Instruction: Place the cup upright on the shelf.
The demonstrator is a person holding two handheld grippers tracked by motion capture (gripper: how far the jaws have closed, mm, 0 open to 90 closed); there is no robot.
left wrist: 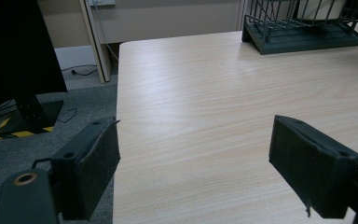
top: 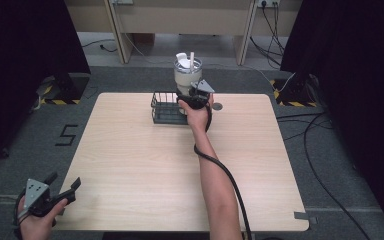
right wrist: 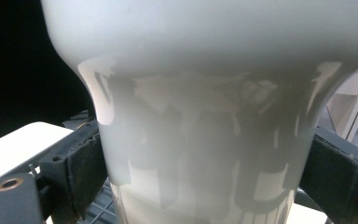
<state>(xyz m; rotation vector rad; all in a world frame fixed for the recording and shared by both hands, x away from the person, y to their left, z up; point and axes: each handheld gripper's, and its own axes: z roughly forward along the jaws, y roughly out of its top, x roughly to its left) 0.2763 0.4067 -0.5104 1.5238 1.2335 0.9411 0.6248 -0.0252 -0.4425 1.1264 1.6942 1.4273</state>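
A white glossy utensil pot [top: 187,76] is held at the table's far edge, over the far right corner of a dark wire basket [top: 166,110]. A white spoon and a pale stick [top: 191,59] poke out of its top. My right gripper [top: 196,94] is shut on the pot's waist. In the right gripper view both pads [right wrist: 86,163] press against the pot [right wrist: 205,116], with basket wire just below. My left gripper [top: 65,181] hangs open off the table's near left corner. Its jaws [left wrist: 198,140] stand wide with nothing between them.
The light wooden table [top: 145,170] is bare apart from the basket [left wrist: 303,28] and a small grey round disc [top: 217,106] right of the pot. Cables [top: 325,150] trail over the grey floor on the right. Stand feet with yellow-black tape [top: 55,92] flank the far corners.
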